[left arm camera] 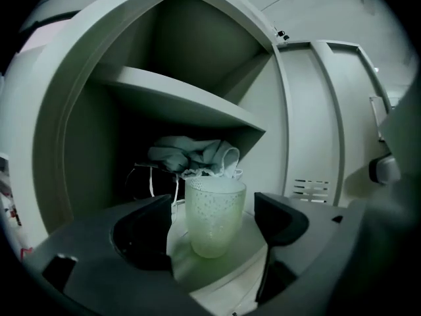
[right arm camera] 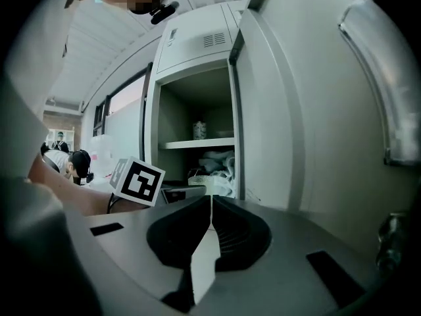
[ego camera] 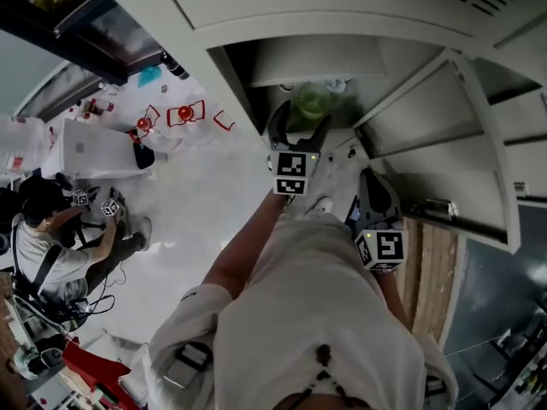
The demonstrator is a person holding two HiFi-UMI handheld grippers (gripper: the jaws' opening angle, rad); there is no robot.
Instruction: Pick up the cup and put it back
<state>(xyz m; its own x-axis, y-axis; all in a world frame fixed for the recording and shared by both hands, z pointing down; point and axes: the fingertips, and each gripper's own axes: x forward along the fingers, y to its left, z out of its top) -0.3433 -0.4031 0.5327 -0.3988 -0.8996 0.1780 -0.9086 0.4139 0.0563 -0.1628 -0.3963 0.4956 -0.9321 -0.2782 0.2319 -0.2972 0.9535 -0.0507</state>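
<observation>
Keeping my left gripper (left arm camera: 214,206) straight matters most now. Its jaws are wide open, one on each side of the cup (left arm camera: 214,221), not touching it. The cup stands upright on the locker shelf (left arm camera: 205,272). It is round, pale green, see-through and bumpy, so a side knock could tip it. My right gripper (right arm camera: 210,199) is closed on nothing.

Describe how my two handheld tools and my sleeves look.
Both the left tool and right tool have grey bodies with black curved jaws. Each carries a white cube printed with black square markers. The person wears a pale short-sleeved shirt.
</observation>
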